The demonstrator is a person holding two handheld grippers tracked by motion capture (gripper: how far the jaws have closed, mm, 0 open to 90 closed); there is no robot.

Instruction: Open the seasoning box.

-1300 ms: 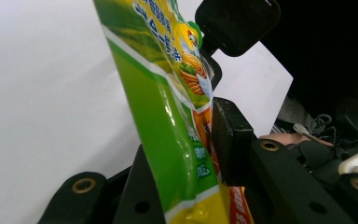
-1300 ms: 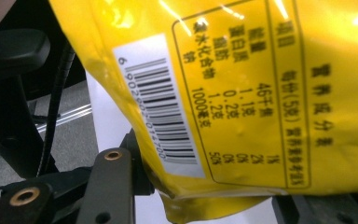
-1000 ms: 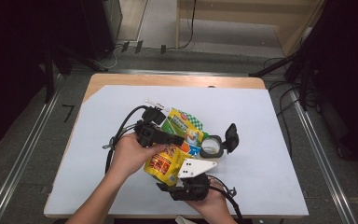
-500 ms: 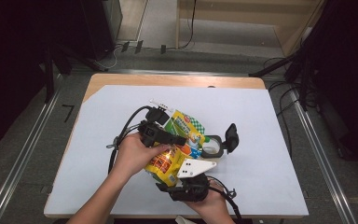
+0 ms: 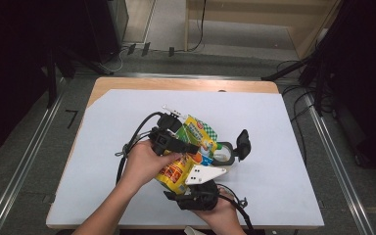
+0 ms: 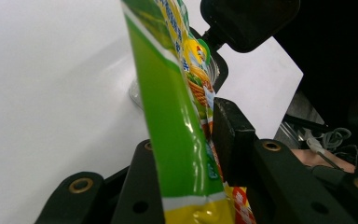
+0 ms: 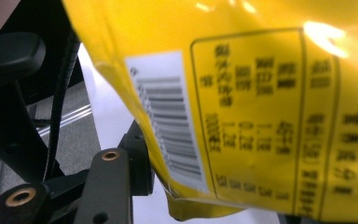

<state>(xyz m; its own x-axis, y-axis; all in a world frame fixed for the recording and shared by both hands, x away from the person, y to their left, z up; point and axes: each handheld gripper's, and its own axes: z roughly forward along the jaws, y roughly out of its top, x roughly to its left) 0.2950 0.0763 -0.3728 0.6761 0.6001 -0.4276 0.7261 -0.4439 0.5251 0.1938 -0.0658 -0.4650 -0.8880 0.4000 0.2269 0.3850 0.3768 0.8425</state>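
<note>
White counter [image 5: 284, 147] carries a snack bag [image 5: 196, 142]; the left gripper [image 6: 200, 154] clamps its green edge, while the right gripper [image 7: 140, 186], pinching it too, shows its yellow barcode back.

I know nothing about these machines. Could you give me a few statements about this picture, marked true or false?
1. Both claws grip one snack pouch. True; left claw, right claw.
2. The pouch is plain blue. False: it is green and yellow.
3. A barcode shows on its yellow side. True.
4. The pouch lies flat on the white table cover. False: it is held up off it.
</note>
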